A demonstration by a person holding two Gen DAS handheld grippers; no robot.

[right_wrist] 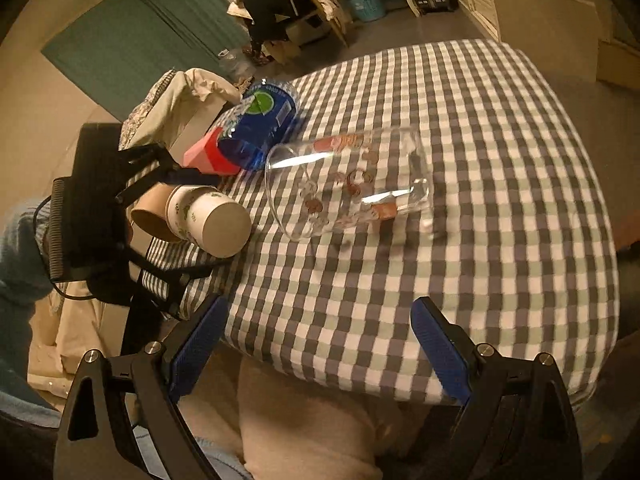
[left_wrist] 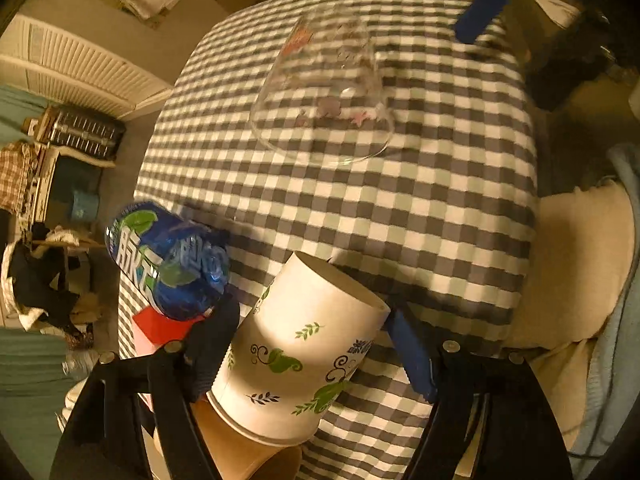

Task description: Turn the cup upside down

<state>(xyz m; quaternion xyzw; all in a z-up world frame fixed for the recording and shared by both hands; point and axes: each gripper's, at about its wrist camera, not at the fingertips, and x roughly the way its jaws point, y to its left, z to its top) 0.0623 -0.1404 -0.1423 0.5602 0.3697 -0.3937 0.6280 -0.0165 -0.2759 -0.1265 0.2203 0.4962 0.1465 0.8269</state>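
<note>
Your left tongs [left_wrist: 308, 344] are clenched on the paper cup [left_wrist: 304, 354]. The cup is white with green leaves, and it is tipped on its side above the near edge of the bench [left_wrist: 440, 220]. Its flat bottom points out over the checked cloth and its open mouth points back at you. In the right view you can see something the left view hides: a plain brown cup [right_wrist: 150, 212] sits nested at the mouth of the paper cup [right_wrist: 208, 216]. The right view also shows the whole left tongs [right_wrist: 160, 216] from the side.

Your right tongs [right_wrist: 320, 344] are released, with the blue pads [right_wrist: 440, 356] wide apart and nothing between them. They hang over the near edge of the bench [right_wrist: 500, 160].

A clear glass [left_wrist: 324, 92] with little pink pictures is in the middle, above the cloth. It looks blurry, and you cannot tell if it touches the cloth. In the right view the glass [right_wrist: 348, 184] is on its side.

A blue bottle [left_wrist: 168, 260] lies near the paper cup, next to a red box [right_wrist: 208, 156]
</note>
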